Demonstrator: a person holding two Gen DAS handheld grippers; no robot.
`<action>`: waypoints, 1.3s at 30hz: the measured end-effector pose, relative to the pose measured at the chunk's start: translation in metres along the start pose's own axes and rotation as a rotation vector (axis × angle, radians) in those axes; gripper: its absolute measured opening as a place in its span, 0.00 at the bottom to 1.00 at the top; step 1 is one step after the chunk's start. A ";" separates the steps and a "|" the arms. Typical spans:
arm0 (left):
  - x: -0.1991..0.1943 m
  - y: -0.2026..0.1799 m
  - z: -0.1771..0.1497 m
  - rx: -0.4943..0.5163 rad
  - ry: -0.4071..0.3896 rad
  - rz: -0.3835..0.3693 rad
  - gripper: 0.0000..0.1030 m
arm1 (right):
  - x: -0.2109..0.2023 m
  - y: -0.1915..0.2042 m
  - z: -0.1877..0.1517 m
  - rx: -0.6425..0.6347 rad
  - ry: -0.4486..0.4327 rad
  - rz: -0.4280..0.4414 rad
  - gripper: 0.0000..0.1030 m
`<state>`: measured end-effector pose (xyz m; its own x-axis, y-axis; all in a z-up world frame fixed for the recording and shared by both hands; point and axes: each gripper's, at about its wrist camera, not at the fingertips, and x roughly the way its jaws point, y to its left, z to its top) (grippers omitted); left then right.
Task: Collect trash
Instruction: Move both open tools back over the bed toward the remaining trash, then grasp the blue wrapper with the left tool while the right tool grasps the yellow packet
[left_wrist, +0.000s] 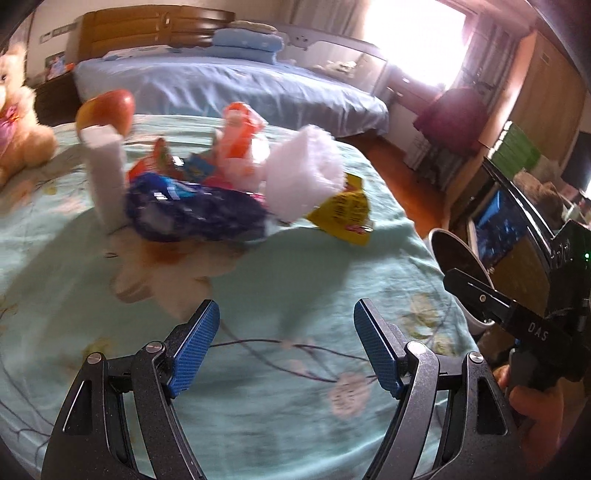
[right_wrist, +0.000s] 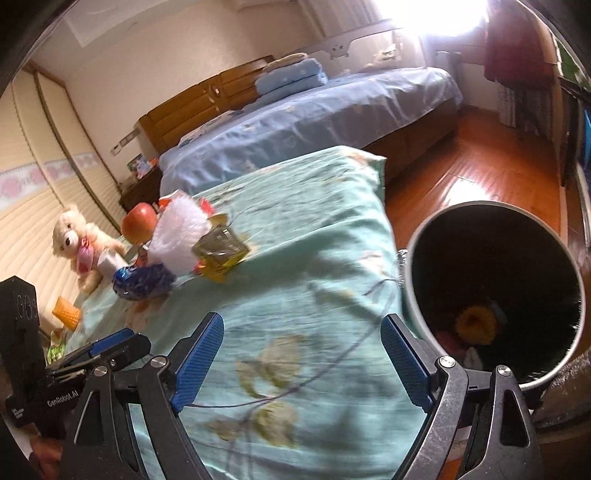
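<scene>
Trash pile (left_wrist: 229, 184) sits toward the far end of the bed (left_wrist: 258, 424), the one with the mint green flowery cover, pretty much mid-width. It's a heap of wrappers: a dark blue bag (left_wrist: 195, 210) lying flat with its long side running across the bed, a yellow wrapper (left_wrist: 345, 212) sticking out toward the right edge, an orange wrapper (left_wrist: 240, 133) poking up behind, and a fluffy white wad (left_wrist: 303, 170) on top. A white box (left_wrist: 107, 173) stands upright at the left of the heap, with an apple (left_wrist: 107, 110) just behind it. It's all a bit blurry, so I can't read any labels.

Both sets of tongs are spread wide with nothing between them, left tongs (left_wrist: 286, 343) and right tongs (right_wrist: 303, 362), hanging over bare cover at the near end, well short of the pile. The right ones have just been opening a bit more.

The bin (right_wrist: 495, 295) stands on the wood floor (right_wrist: 480, 166) just off the bed's right edge, dark inside, with something yellow and some other bits at the bottom.

A teddy bear (right_wrist: 74, 240) sits at the far left corner. Second bed with blue sheets (right_wrist: 314, 122) beyond, and a bright window behind that.
</scene>
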<state>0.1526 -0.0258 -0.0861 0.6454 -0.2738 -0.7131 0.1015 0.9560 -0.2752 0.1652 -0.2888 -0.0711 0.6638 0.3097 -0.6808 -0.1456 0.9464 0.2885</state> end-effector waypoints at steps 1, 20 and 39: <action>-0.001 0.004 0.001 -0.009 -0.003 0.001 0.75 | 0.001 0.003 0.000 -0.004 0.002 0.002 0.86; -0.005 0.059 0.027 -0.074 -0.045 0.060 0.75 | 0.051 0.047 0.014 -0.081 0.075 0.042 0.86; 0.023 0.065 0.049 -0.063 -0.020 0.003 0.46 | 0.095 0.053 0.042 -0.092 0.097 0.054 0.82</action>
<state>0.2111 0.0350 -0.0888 0.6604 -0.2681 -0.7014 0.0518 0.9481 -0.3136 0.2512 -0.2130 -0.0922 0.5800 0.3636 -0.7290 -0.2491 0.9312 0.2663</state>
